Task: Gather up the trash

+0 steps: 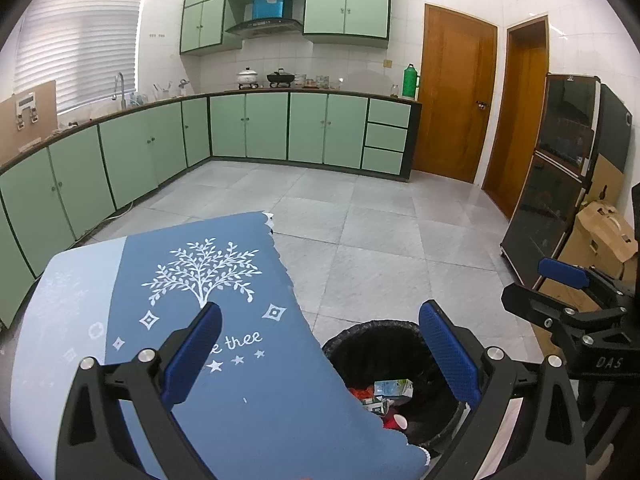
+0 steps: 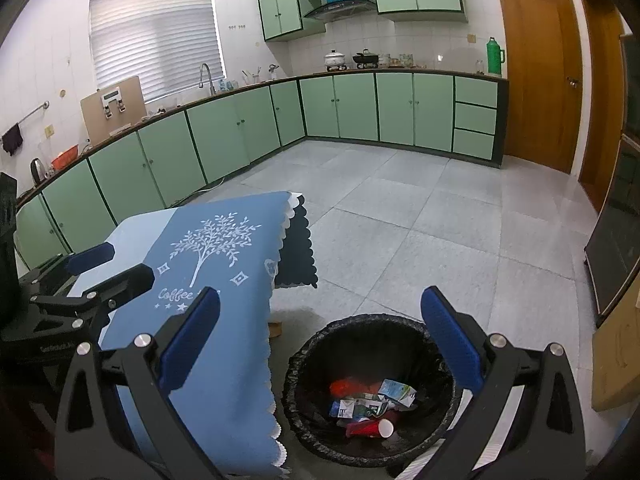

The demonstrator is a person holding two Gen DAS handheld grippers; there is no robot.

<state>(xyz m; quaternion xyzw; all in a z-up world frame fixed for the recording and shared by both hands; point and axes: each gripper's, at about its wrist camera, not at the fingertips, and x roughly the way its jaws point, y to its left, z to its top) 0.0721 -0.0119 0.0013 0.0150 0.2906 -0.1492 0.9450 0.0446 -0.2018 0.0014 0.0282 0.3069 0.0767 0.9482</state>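
Observation:
A black-lined trash bin point(image 2: 304, 364) stands on the floor beside the table; it also shows in the left wrist view point(image 1: 348, 340). Inside lie a red paper cup point(image 2: 370, 428), crumpled cartons point(image 2: 396, 392) and other wrappers. My right gripper point(image 2: 320, 348) is open and empty, held above the bin. My left gripper point(image 1: 320, 360) is open and empty, over the table's right edge next to the bin. The right gripper point(image 1: 560, 284) shows in the left wrist view at the right; the left gripper point(image 2: 108, 264) shows in the right wrist view at the left.
A table under a blue cloth with a white tree print point(image 1: 208, 272) point(image 2: 216, 248) stands left of the bin. Green kitchen cabinets point(image 2: 240, 128) run along the walls. A dark glass cabinet point(image 1: 560, 176) and cardboard boxes point(image 1: 604, 236) stand at the right. Grey tiled floor point(image 2: 420, 220) lies beyond.

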